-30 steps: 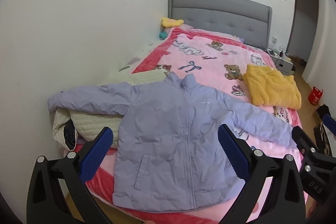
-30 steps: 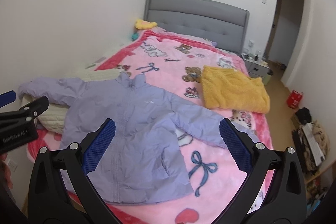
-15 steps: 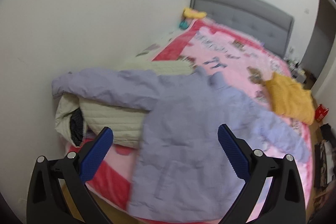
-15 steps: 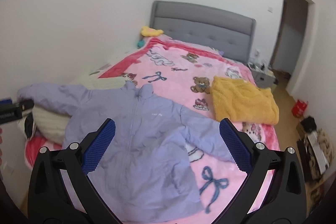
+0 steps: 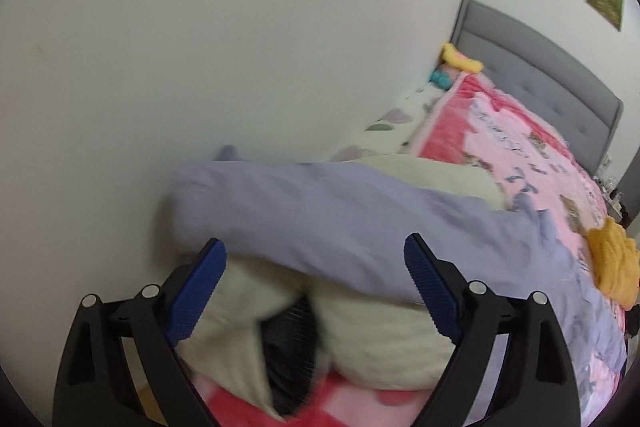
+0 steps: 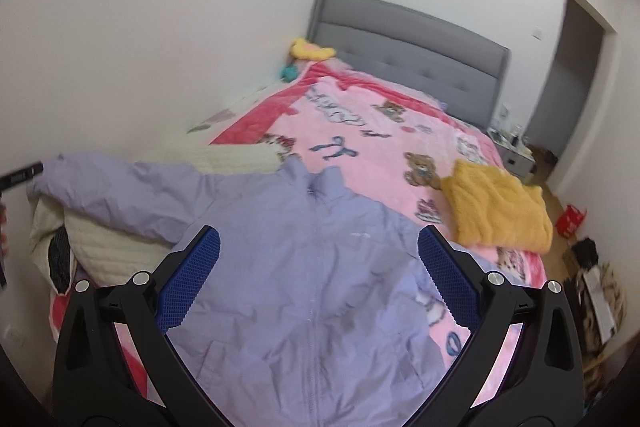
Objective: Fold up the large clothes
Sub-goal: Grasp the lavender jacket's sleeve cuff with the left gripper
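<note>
Jacket [image 6: 320, 267]: spread flat, zipped.
Left gripper [image 5: 316, 291]: released, nearing sleeve [image 5: 304, 211] at 12 o'clock.
Right gripper [image 6: 318, 283]: released, hovering.
Next: pinch sleeve, fold inward.

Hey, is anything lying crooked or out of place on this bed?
Yes. The lilac puffer jacket is not flat: one sleeve is draped up over a bunched cream quilted garment at the bed's wall-side edge.

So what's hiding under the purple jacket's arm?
Under the purple jacket's sleeve lies a bunched cream quilted coat, with something dark tucked in its folds. What lies deeper in the pile is covered.
</note>
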`<state>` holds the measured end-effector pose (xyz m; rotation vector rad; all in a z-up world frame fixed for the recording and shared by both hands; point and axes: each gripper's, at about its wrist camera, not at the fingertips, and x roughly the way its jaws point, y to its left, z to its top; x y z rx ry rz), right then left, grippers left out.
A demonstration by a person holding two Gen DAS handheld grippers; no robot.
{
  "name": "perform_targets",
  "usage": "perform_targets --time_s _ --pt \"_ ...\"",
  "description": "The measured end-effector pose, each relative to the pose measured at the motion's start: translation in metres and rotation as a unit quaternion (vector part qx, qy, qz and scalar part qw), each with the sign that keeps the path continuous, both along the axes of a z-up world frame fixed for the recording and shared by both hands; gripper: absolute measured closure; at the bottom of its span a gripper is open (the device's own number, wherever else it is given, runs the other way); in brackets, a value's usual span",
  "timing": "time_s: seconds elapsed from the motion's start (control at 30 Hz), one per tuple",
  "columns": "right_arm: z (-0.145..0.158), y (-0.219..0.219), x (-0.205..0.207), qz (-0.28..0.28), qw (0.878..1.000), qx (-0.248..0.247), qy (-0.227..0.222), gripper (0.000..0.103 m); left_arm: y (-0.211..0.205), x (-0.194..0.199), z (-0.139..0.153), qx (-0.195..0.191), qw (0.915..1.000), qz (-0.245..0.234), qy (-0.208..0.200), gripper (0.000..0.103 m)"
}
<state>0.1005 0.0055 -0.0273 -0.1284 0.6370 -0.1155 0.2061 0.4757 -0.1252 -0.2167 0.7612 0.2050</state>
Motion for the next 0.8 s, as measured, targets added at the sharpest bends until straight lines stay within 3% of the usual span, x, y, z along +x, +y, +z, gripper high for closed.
perform_targets --time_s 0.1,0.2,0.27,0.5,0.7,0.8 --pt "-0.009 0.019 0.019 0.013 1.0 -0.005 0.017 0.008 0.04 0.01 -0.014 -0.033 0.9993 0.016 -0.01 0.013" --pt "-0.015 0.032 0.034 0.02 0.999 -0.003 0.032 0.008 0.085 0.019 -0.038 -0.128 0.9908 0.045 -0.006 0.012" --pt "-0.019 0.04 0.042 0.024 0.999 -0.009 0.039 0.008 0.106 0.024 -0.056 -0.187 0.9803 0.063 0.002 0.012" --pt "-0.027 0.053 0.06 0.038 0.998 -0.021 0.053 0.008 0.119 0.04 -0.086 -0.26 0.9597 0.096 0.043 0.01" --pt "-0.029 0.051 0.065 0.044 0.997 -0.021 0.054 0.008 0.126 0.021 -0.092 -0.269 0.9507 0.152 0.027 0.01" --pt "-0.029 0.05 0.067 0.051 0.997 -0.023 0.053 0.008 0.132 0.019 -0.107 -0.324 0.9323 0.159 0.025 0.008"
